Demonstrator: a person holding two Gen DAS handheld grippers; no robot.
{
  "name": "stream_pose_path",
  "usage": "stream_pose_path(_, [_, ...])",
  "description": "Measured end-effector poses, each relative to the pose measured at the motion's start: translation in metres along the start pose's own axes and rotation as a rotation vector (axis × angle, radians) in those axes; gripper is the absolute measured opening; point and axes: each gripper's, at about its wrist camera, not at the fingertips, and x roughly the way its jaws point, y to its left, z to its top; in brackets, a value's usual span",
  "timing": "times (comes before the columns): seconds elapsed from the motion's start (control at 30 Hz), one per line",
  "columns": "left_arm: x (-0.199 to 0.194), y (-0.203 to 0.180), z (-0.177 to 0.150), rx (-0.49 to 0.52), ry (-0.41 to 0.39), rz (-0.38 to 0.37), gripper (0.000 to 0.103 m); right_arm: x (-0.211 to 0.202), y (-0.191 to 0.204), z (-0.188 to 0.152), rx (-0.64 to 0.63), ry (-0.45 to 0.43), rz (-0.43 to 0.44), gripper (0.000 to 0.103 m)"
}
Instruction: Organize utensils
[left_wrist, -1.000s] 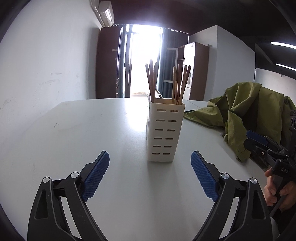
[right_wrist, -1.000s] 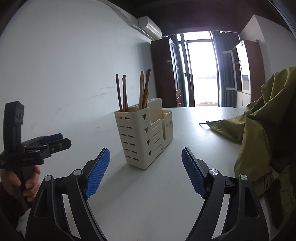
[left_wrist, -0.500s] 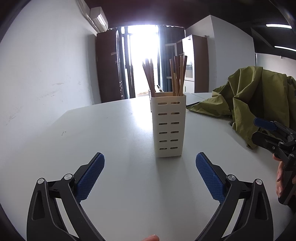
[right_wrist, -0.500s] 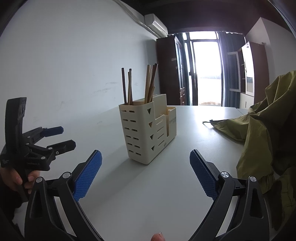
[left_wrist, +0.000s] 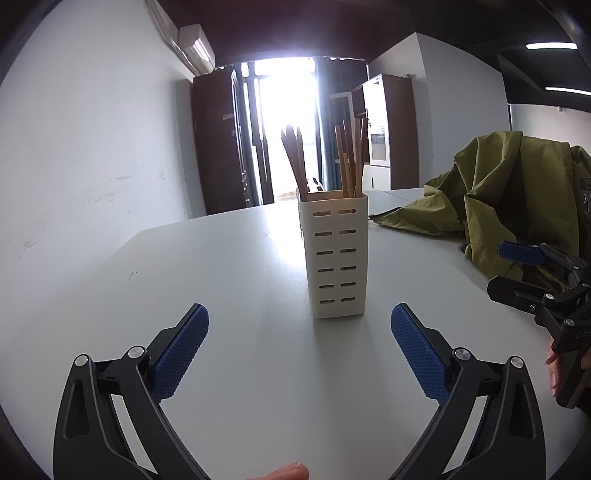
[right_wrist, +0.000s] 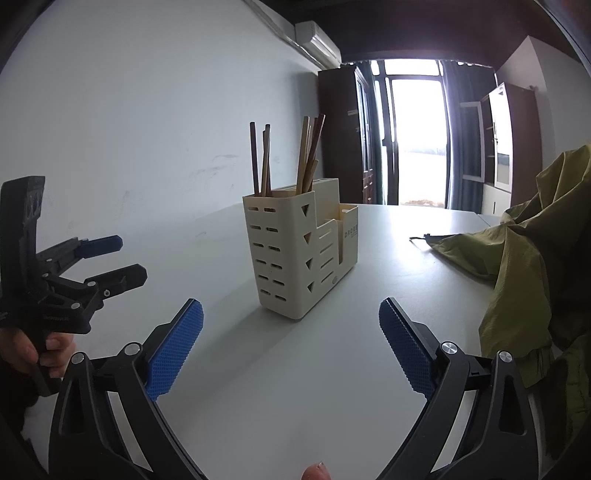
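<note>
A cream slotted utensil holder (left_wrist: 335, 254) stands upright on the white table (left_wrist: 221, 280), with several wooden chopsticks (left_wrist: 349, 162) standing in its tall compartment. It also shows in the right wrist view (right_wrist: 295, 254), with the chopsticks (right_wrist: 284, 158) in the tall part and lower stepped compartments behind. My left gripper (left_wrist: 299, 350) is open and empty, short of the holder. My right gripper (right_wrist: 291, 347) is open and empty, also short of the holder. Each gripper shows in the other's view, the right (left_wrist: 532, 280) and the left (right_wrist: 99, 262).
An olive-green jacket (left_wrist: 509, 192) lies heaped on the table to the right of the holder, also in the right wrist view (right_wrist: 532, 258). A white wall runs along the table's left side. Dark cabinets and a bright door stand at the far end.
Both grippers have drawn back and lowered a little from the holder, staying open. The holder and chopsticks have not moved.
</note>
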Motion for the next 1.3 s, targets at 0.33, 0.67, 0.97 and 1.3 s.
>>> stream_pose_path(0.33, [0.004,-0.002,-0.002,-0.012,0.011,-0.031,0.097,-0.001,0.000,0.001,0.008,-0.002,0.006,0.097])
stream_pose_path(0.67, [0.003,-0.005,-0.003,-0.007,0.015,-0.044,0.097,-0.002,-0.001,0.002,0.020,-0.006,0.012,0.098])
stream_pose_path(0.97, [0.003,-0.007,-0.004,-0.009,0.015,-0.049,0.097,0.001,0.000,0.001,0.022,0.001,0.017,0.098])
stream_pose_path(1.3, [0.002,-0.010,-0.005,0.000,0.017,-0.054,0.097,0.001,0.003,0.000,0.013,0.005,0.023,0.098])
